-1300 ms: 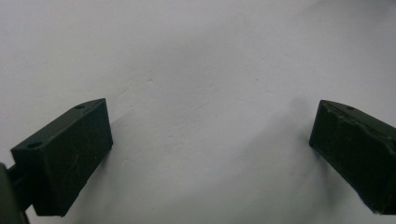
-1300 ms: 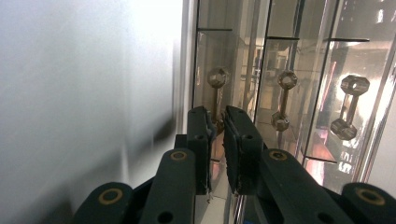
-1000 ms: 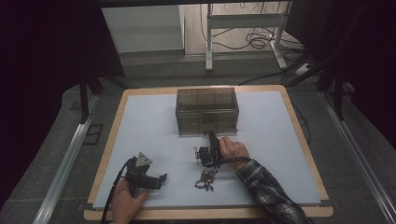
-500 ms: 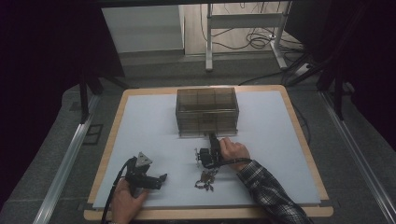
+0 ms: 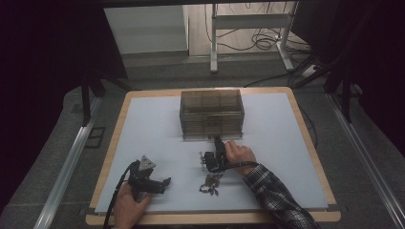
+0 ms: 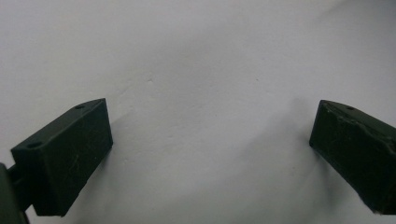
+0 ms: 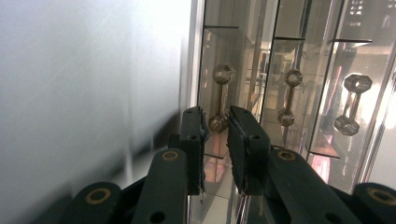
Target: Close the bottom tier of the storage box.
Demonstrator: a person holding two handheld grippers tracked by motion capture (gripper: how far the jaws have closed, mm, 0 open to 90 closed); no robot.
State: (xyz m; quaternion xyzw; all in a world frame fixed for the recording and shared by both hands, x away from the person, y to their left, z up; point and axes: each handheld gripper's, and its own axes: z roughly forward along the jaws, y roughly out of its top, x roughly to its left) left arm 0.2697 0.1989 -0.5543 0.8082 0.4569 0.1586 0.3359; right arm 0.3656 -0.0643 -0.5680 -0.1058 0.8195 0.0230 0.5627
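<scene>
Reaching toward the drawer box (image 5: 212, 114), right tongs (image 7: 215, 135) nearly closed, seemingly empty; left tongs (image 6: 210, 154) rest wide open, empty; next, likely gripping a handle (image 7: 219, 95).

My right tool (image 5: 216, 153) sits near the middle of the tabletop (image 5: 143, 124), with the drawer box (image 5: 211, 113) just ahead of it, its front close before my jaws. A small heap of parts (image 5: 210, 183) lies just behind that tool, toward me. My left tool (image 5: 152, 180) rests well off to its left, nearer the tabletop's front edge.
</scene>
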